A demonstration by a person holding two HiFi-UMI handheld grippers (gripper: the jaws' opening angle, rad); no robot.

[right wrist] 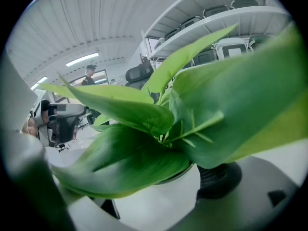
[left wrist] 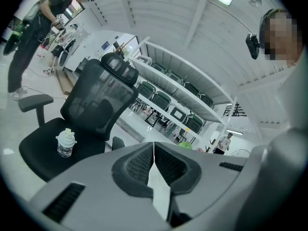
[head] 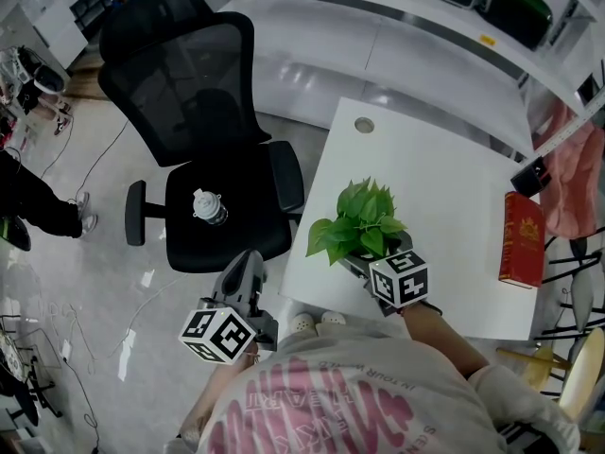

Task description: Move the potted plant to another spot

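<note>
The potted plant [head: 364, 223], broad green leaves in a white pot, is at the near left corner of the white table [head: 444, 183]. My right gripper [head: 359, 259] is shut on it from the near side. In the right gripper view the white pot [right wrist: 159, 201] sits between the jaws, a dark pad [right wrist: 219, 177] presses its right side, and the leaves [right wrist: 144, 114] fill most of the picture. Whether the pot rests on the table or is lifted is hidden. My left gripper [head: 248, 263] is off the table over the floor, near the chair, its jaws shut on nothing [left wrist: 154, 150].
A black office chair [head: 203, 112] stands left of the table with a small bottle [head: 209, 206] on its seat. A red book [head: 523, 239] lies at the table's right edge, pink cloth [head: 572, 173] beyond it. A cable hole [head: 364, 125] marks the far side. A person [head: 33, 206] stands far left.
</note>
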